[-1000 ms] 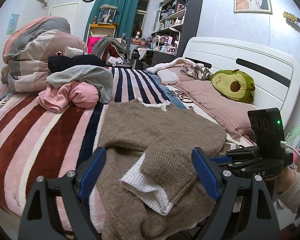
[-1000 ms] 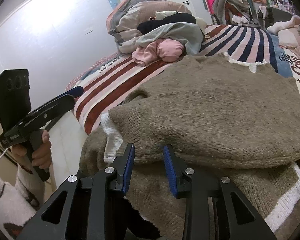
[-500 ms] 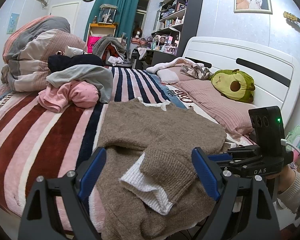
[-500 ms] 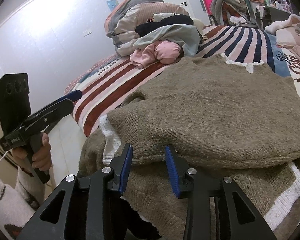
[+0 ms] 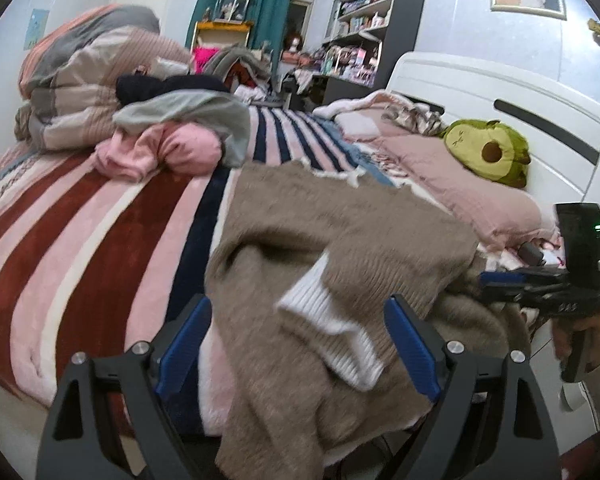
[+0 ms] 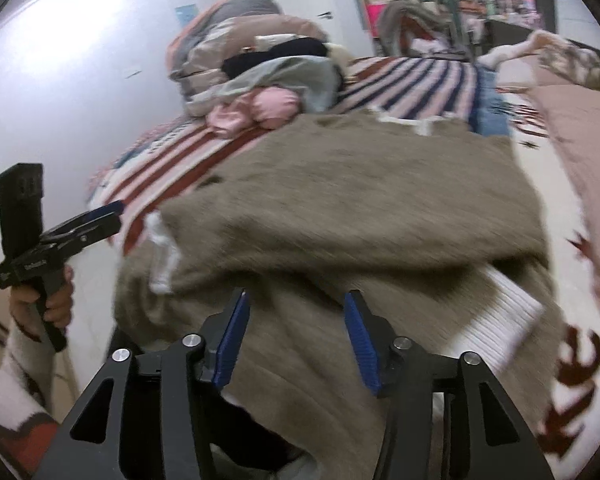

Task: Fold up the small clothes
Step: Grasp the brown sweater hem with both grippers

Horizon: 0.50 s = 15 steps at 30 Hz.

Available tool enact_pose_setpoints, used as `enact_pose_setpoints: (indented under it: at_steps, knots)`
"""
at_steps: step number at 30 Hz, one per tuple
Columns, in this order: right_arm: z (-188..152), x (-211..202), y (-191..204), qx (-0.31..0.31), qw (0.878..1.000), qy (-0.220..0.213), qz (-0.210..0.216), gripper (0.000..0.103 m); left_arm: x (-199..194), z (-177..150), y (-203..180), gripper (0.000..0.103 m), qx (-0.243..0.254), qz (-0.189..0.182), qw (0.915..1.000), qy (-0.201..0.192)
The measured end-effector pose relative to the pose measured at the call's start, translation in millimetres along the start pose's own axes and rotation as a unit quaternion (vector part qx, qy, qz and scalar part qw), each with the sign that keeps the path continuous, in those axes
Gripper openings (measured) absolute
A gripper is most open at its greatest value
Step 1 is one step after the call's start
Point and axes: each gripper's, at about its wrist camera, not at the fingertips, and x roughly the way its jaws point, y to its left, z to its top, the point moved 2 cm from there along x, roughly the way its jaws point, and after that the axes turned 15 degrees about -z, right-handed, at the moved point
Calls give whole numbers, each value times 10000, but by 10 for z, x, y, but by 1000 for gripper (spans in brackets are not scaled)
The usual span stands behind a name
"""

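A brown knit sweater [image 5: 340,236] with white cuffs lies on the striped bed, its sleeve with a white cuff [image 5: 332,332] folded across the body. It also fills the right wrist view [image 6: 380,208]. My left gripper [image 5: 298,344] is open and empty, just above the sweater's near edge. My right gripper [image 6: 296,340] is open over the sweater's hem, holding nothing. Each gripper shows in the other's view: the right one [image 5: 500,280] at the sweater's right edge, the left one [image 6: 108,212] at its left.
A pile of clothes with a pink garment [image 5: 160,152] and a rolled duvet [image 5: 88,80] sits at the bed's far left. An avocado plush [image 5: 488,152] and pink pillows [image 5: 460,188] lie by the white headboard. The striped blanket [image 5: 80,248] covers the bed.
My right gripper has opened wider and shifted over the sweater's hem. My left gripper has moved slightly; the view is blurred with motion. The sweater lies much as before.
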Motion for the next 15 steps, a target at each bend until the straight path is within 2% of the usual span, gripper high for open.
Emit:
enact_pose_setpoints:
  at_steps: [4,8,15]
  knots:
    - [-203,-101,-278,386,9987,67,-336,47,23,-193,115,85,-214,102,9995,202]
    - [-421,-159,-549,834,9947,244,-547,55,25,-394,211,85,-427,198,9982,376]
    - [-802,-235,-854,1490,9843,545,-773,55,35,-736,331,85,-808,336,9940,653]
